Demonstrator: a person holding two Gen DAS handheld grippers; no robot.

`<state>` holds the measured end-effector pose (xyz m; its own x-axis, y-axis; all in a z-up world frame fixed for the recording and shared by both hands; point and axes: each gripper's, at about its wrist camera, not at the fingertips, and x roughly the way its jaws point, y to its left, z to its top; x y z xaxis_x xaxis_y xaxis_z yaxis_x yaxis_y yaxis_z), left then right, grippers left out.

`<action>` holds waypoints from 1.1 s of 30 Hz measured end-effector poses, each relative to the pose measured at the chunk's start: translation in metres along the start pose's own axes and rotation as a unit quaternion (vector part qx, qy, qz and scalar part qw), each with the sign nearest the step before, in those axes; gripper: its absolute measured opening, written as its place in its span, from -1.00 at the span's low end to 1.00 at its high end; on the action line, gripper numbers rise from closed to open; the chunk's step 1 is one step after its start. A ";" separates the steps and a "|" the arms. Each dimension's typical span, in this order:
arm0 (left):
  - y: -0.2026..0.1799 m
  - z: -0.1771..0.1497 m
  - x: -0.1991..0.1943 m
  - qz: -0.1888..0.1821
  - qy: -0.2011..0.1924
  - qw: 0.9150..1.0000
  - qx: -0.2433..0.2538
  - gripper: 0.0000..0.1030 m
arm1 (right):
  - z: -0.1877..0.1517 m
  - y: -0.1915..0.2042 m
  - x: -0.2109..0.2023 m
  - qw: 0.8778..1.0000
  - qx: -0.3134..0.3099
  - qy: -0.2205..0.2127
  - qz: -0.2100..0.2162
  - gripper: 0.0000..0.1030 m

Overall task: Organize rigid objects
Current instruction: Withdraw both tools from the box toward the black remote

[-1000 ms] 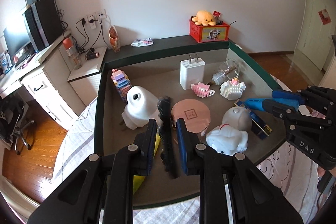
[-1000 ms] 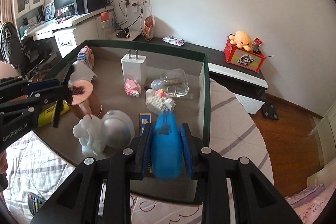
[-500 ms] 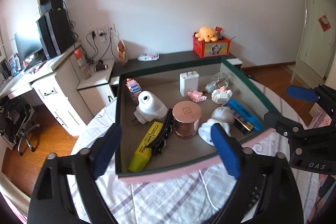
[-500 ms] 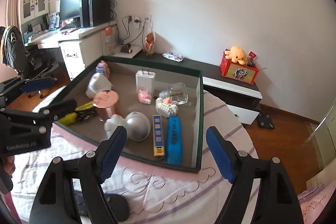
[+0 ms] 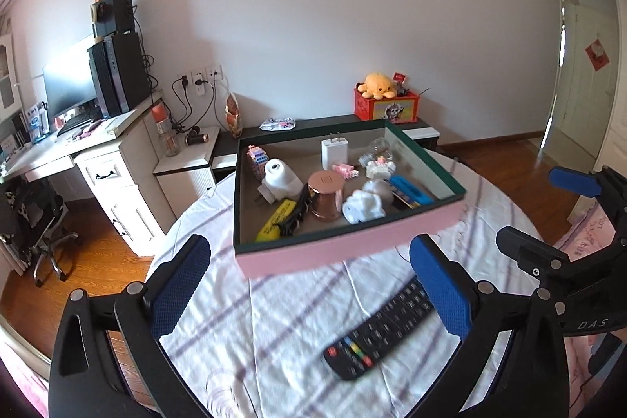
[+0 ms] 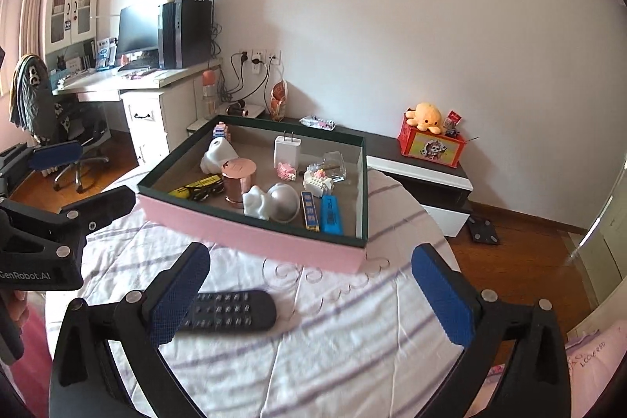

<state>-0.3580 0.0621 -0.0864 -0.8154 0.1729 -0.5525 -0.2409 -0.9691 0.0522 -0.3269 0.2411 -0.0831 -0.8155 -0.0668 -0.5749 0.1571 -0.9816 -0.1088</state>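
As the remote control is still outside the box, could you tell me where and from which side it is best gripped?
Probably across the narrow middle of the remote control, from above. It lies flat on the striped cloth, so only its long side edges offer pads a hold. The open right gripper looks nearest; its left pad hides one end.

Daylit and evenly bright, with soft shadows thrown rightward onto the white wall [image 5: 313, 6] behind the computer tower [image 5: 117, 73]. Glare washing out the monitor [image 6: 137, 30] in both views. Heavy fisheye bending at the edges, black corners. Slight motion blur across the remote control [image 5: 380, 332] and the striped cloth [image 6: 313, 339]; box contents sharper.
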 end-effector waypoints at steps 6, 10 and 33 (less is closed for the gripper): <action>-0.006 -0.027 -0.035 0.001 -0.004 1.000 0.004 1.00 | -0.023 0.005 -0.041 1.000 0.019 -0.009 0.004 1.00; -0.009 -0.044 -0.052 0.001 0.000 1.000 0.004 1.00 | -0.039 0.010 -0.056 1.000 0.025 -0.005 0.005 1.00; -0.031 -0.072 -0.045 -0.015 0.041 0.999 0.033 1.00 | -0.081 0.004 -0.056 0.998 0.044 0.035 0.004 1.00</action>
<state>-0.2762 0.0716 -0.1232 -0.7625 0.1835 -0.6204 -0.3005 -0.9497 0.0883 -0.2350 0.2554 -0.1171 -0.7733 -0.0649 -0.6307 0.1114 -0.9932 -0.0343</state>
